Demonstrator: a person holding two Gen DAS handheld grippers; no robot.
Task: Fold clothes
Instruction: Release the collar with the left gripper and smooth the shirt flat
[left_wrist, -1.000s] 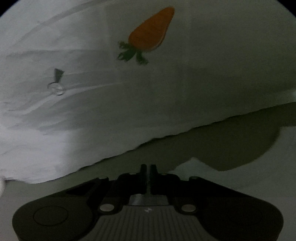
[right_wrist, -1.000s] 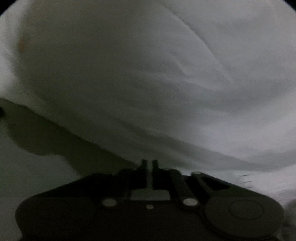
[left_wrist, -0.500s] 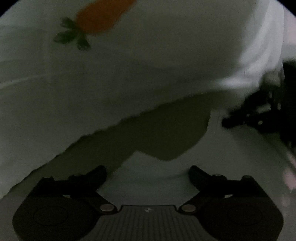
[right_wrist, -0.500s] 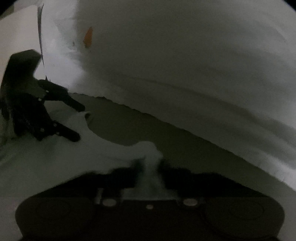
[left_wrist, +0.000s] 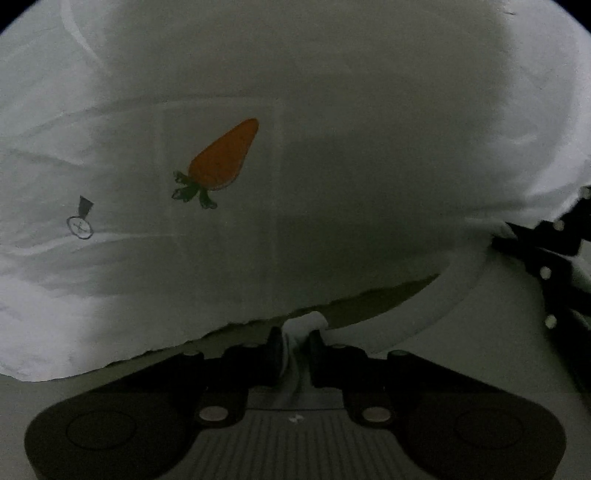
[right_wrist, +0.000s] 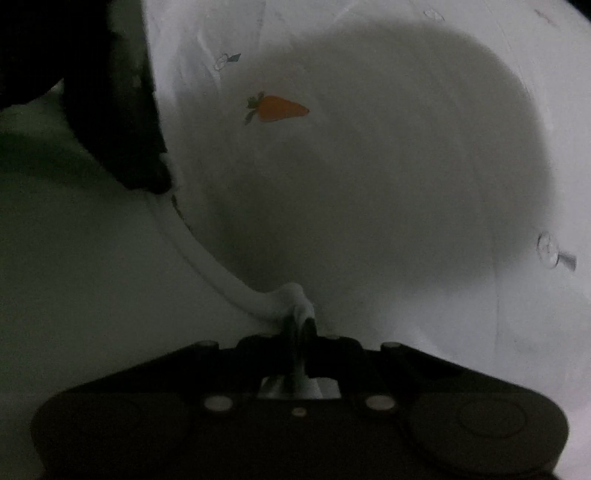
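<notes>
A white garment (left_wrist: 332, 184) with an orange carrot print (left_wrist: 223, 157) fills the left wrist view. My left gripper (left_wrist: 295, 332) is closing its jaws, and a bunched bit of the garment's white edge is pinched between them. From there the edge runs in a band toward my right gripper (left_wrist: 546, 251), dark at the right rim. In the right wrist view my right gripper (right_wrist: 299, 325) is shut on the same edge of the garment (right_wrist: 369, 184). The carrot (right_wrist: 280, 108) lies sideways there. The left gripper (right_wrist: 122, 129) is a dark, blurred shape at upper left.
A pale tabletop (left_wrist: 480, 350) shows beneath the lifted edge, and again at the left of the right wrist view (right_wrist: 74, 258). Small ring-and-tag prints (left_wrist: 82, 221) (right_wrist: 554, 251) dot the cloth. The light is dim.
The left gripper's jaws opened wide, then closed on the garment's edge. The right gripper rolled and took hold of the edge too. The two grippers have come nearer each other.
</notes>
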